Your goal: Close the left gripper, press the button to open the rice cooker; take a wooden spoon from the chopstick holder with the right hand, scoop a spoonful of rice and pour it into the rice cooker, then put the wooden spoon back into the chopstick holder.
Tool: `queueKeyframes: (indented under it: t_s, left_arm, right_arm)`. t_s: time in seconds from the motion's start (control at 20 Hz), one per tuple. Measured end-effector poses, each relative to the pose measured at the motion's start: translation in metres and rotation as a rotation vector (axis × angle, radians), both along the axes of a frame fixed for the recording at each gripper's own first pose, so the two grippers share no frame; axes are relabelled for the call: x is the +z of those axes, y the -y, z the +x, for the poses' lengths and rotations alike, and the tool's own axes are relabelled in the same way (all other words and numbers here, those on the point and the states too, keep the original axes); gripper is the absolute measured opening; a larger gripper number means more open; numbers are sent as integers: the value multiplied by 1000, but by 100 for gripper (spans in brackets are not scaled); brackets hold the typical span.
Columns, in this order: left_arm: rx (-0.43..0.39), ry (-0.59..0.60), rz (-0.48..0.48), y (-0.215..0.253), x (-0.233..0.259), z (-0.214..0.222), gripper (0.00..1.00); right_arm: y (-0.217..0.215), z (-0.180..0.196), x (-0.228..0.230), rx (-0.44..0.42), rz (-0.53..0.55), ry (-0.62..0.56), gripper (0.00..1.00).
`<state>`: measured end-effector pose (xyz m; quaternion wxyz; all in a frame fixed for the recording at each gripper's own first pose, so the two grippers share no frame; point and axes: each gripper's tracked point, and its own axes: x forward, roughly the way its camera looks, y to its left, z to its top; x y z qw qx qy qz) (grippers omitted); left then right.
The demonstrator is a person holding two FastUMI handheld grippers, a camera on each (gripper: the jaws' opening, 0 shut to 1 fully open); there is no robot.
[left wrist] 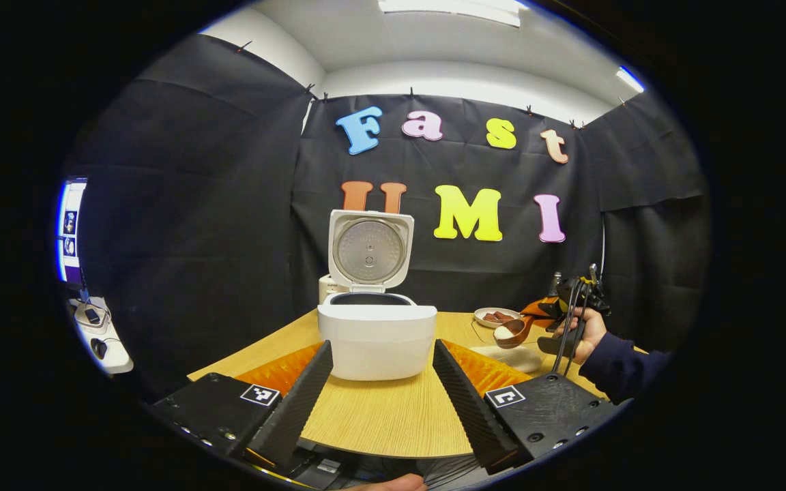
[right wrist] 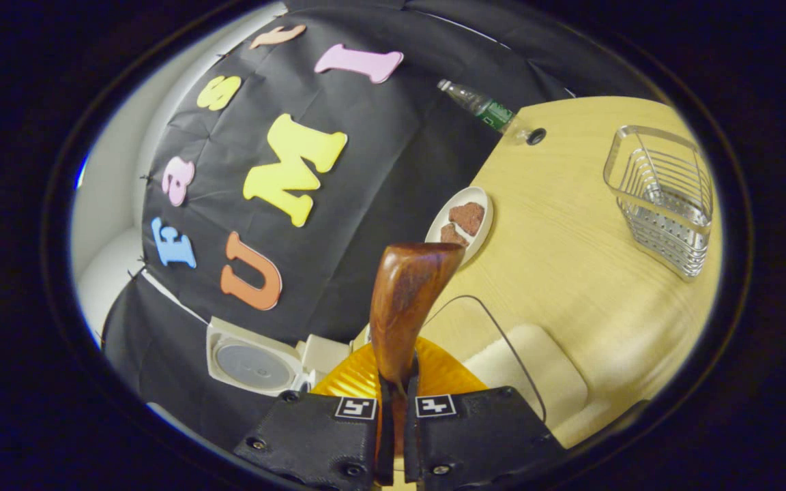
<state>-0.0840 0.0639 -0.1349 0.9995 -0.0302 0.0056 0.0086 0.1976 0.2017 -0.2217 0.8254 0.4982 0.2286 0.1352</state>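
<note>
The white rice cooker (left wrist: 376, 337) stands on the wooden table (left wrist: 379, 416) with its lid (left wrist: 370, 252) raised upright. My left gripper (left wrist: 381, 402) is open, its jaws wide apart just in front of the cooker with nothing between them. To the right, a hand holds my right gripper (left wrist: 570, 307), and the wooden spoon (left wrist: 512, 332) in it carries white rice, level with the cooker's right side and apart from it. In the right gripper view my right gripper (right wrist: 396, 402) is shut on the spoon (right wrist: 406, 307). The wire chopstick holder (right wrist: 666, 198) stands apart on the table. The open cooker lid (right wrist: 256, 365) lies to the lower left.
A clear rice container (right wrist: 536, 375) sits right under the spoon. A small plate (right wrist: 464, 221) with brown pieces lies near the cloth wall, and a plastic bottle (right wrist: 482, 106) beyond it. A monitor (left wrist: 69, 232) and a side desk (left wrist: 96, 334) are far left.
</note>
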Motion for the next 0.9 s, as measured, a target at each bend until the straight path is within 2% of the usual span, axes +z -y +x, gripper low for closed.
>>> queueKeyframes:
  t_s: [0.15,0.35,0.4,0.6,0.9]
  left_arm:
    - [-5,6,6,1,2,0,94]
    - [-8,1,1,2,1,3,94]
    - [-8,2,-2,1,3,2,94]
    - [-14,25,-4,-1,13,0,94]
    - [-37,39,-25,-6,24,1,94]
  right_arm:
    - [11,0,20,-23,132,-10,7]
    - [28,-5,66,-38,461,-48,9]
    - [28,-6,77,-23,492,-46,7]
    - [20,-5,102,-5,443,-13,7]
    - [-48,9,122,78,399,-11,7]
